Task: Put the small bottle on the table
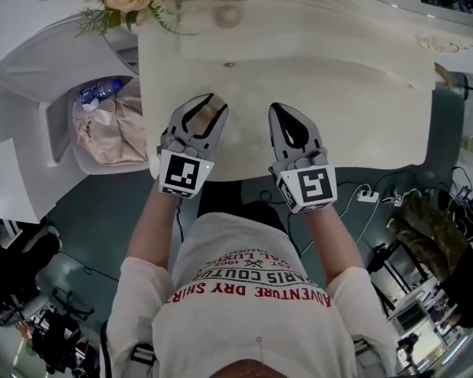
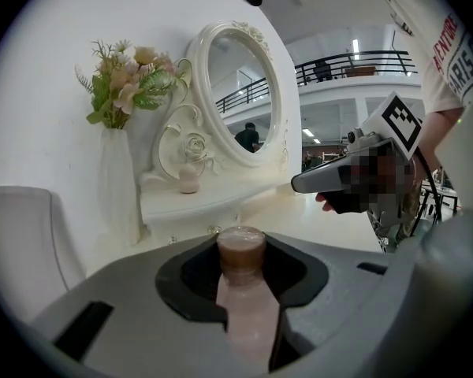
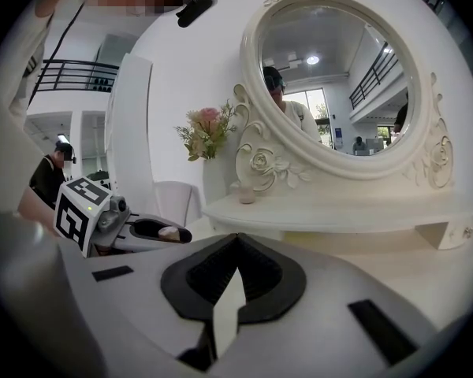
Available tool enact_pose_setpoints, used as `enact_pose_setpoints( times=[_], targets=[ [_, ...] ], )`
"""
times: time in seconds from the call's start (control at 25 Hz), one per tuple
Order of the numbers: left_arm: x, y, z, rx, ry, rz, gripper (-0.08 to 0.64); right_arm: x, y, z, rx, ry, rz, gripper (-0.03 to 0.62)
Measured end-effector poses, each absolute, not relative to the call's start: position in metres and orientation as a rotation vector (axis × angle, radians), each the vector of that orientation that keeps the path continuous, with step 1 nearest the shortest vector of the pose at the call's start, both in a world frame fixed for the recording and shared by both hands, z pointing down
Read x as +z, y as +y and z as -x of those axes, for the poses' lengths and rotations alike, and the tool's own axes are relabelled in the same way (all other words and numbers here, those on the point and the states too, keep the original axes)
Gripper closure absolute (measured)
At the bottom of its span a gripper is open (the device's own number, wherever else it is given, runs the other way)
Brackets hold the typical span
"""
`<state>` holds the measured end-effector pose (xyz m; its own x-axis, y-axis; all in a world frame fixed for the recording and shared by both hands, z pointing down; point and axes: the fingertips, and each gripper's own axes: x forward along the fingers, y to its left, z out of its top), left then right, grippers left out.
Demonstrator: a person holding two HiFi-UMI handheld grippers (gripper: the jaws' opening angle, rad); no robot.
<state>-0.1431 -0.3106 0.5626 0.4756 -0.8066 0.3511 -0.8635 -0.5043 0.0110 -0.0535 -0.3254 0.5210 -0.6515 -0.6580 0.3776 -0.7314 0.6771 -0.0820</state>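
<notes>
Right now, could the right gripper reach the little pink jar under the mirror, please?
Probably yes: the right gripper is empty, jaws shut, and only bare table lies between it and the jar.

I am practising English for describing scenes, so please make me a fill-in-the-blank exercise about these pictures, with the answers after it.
1. The left tool grips the small bottle, whose cap is ____ in colour.
2. The right tool, with its jaws shut, holds ____.
3. The flowers stand in a white ____ beside the mirror.
Missing words: brown; nothing; vase.
</notes>
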Motion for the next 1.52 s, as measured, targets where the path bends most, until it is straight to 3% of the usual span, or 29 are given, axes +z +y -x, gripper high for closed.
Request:
enact_pose_setpoints(
  times=[0.6, 0.76, 1.08, 1.2, 1.28, 1.52],
  targets=[
    [0.565, -0.308, 0.144, 0.345, -1.509, -2.560, 0.430, 0.518, -0.315, 0.055, 0.311, -2.551, -1.090, 0.594],
    [0.562, -0.307, 0.142, 0.344, -1.475, -2.529, 0.341, 0.509, -0.307, 0.051, 0.300, -2.553, -1.090, 0.594],
    [0.508, -0.288, 0.146, 0.421, -1.646, -2.528, 0.331, 0.473, -0.288, 0.043, 0.244, -2.597, -1.098, 0.594],
    [0.475, -0.279, 0.154, 0.365, -1.738, -2.502, 0.361, 0.454, -0.282, 0.040, 0.206, -2.631, -1.082, 0.594],
    [0.452, -0.273, 0.157, 0.315, -1.766, -2.497, 0.455, 0.437, -0.280, 0.037, 0.186, -2.659, -1.083, 0.594],
    [0.410, -0.246, 0.155, 0.256, -1.759, -2.485, 0.548, 0.398, -0.261, 0.028, 0.130, -2.729, -1.073, 0.594]
  ],
)
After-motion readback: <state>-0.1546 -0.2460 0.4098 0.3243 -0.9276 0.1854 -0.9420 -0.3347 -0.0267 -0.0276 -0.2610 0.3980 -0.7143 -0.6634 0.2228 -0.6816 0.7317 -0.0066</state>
